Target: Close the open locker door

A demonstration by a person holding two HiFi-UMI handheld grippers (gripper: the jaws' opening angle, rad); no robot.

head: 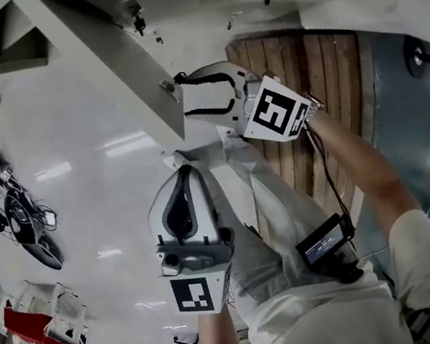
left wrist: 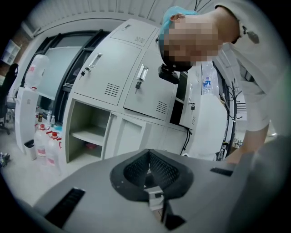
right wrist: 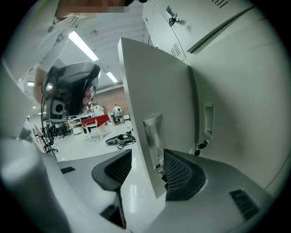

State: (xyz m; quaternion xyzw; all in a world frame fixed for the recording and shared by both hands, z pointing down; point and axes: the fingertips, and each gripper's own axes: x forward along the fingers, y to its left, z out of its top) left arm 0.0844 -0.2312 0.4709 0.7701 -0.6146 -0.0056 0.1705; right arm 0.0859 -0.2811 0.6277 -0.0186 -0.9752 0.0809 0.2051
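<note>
Two grippers in play, entries by view.

Head view: the right gripper (head: 184,98) sits near frame centre, toward 12 o'clock. Its white jaws reach toward 9 o'clock, onto the free edge of the open locker door (head: 96,56). The door is a pale panel running from the 11 o'clock corner down to the centre. The left gripper (head: 185,171) hangs below, toward 6 o'clock, tip pointing to 12. It lies near the door's lower corner; contact cannot be told here.

Left gripper view: both mesh pads (left wrist: 136,166) meet in a closed V with nothing between them. Beyond, at 10 to 12 o'clock, stands a bank of grey lockers (left wrist: 113,68). An open shelf compartment (left wrist: 88,132) lies at 9 o'clock, with bottles (left wrist: 45,141) on the floor beside it.

Right gripper view: the right gripper (right wrist: 145,169) has its jaws wide apart. The locker door (right wrist: 159,86) stands edge-on between them, rising toward 12 o'clock, and a metal latch plate (right wrist: 153,136) shows on that edge. The 3 o'clock pad (right wrist: 182,175) lies just beside the door face. The 9 o'clock pad stands clear of it. A closed locker's handle (right wrist: 208,120) shows at 3 o'clock.
</note>
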